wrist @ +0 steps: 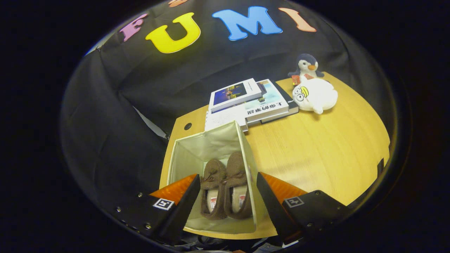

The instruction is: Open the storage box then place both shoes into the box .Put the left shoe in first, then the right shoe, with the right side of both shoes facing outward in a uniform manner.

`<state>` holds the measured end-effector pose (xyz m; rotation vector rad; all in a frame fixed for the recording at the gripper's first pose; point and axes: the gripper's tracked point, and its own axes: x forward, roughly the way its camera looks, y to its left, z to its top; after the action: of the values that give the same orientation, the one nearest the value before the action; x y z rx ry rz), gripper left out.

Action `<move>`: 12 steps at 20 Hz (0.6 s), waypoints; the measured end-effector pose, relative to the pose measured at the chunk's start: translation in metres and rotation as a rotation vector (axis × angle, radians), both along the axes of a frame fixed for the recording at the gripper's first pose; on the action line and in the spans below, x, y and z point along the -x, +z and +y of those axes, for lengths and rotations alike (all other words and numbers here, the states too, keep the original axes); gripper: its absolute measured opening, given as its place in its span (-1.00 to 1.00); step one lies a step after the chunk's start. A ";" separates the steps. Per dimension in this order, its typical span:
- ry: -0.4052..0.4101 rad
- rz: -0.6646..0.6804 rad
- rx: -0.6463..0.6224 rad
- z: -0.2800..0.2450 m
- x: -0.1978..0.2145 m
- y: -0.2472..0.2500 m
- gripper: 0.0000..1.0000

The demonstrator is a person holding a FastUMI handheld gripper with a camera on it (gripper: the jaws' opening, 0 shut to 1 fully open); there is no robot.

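Jaws mine, spread wide, empty, above open storage box; both shoes inside, side by side, on desk

Both shoes in the open box

The gripper hangs empty, fingers spread, above the storage box where two brown shoes lie side by side.

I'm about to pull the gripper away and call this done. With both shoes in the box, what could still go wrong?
The gripper is open, its fingers straddling the storage box, so lifting crookedly might snag a soft wall and tip it. The box also sits near the table corner; a nudge could slide it off. The two shoes lie side by side; their facing looks worth checking.
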<state>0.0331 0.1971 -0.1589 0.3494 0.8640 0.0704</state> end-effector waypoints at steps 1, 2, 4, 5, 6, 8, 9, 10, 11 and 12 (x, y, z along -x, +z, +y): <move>0.016 -0.032 0.013 -0.003 0.001 0.009 0.96; 0.027 -0.062 0.020 -0.007 0.002 0.017 0.96; 0.035 -0.113 0.028 -0.020 0.004 0.033 0.95; 0.032 -0.133 0.031 -0.029 0.005 0.042 0.96; 0.034 -0.157 0.024 -0.036 0.007 0.049 0.95; 0.028 -0.210 0.023 -0.058 0.009 0.063 0.96; 0.026 -0.232 0.034 -0.070 0.010 0.069 0.95; 0.027 -0.249 0.048 -0.082 0.011 0.074 0.95; 0.025 -0.266 0.064 -0.095 0.013 0.079 0.95; 0.021 -0.285 0.076 -0.107 0.015 0.085 0.95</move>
<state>0.0181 0.0904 -0.0742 0.2518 0.5861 0.1039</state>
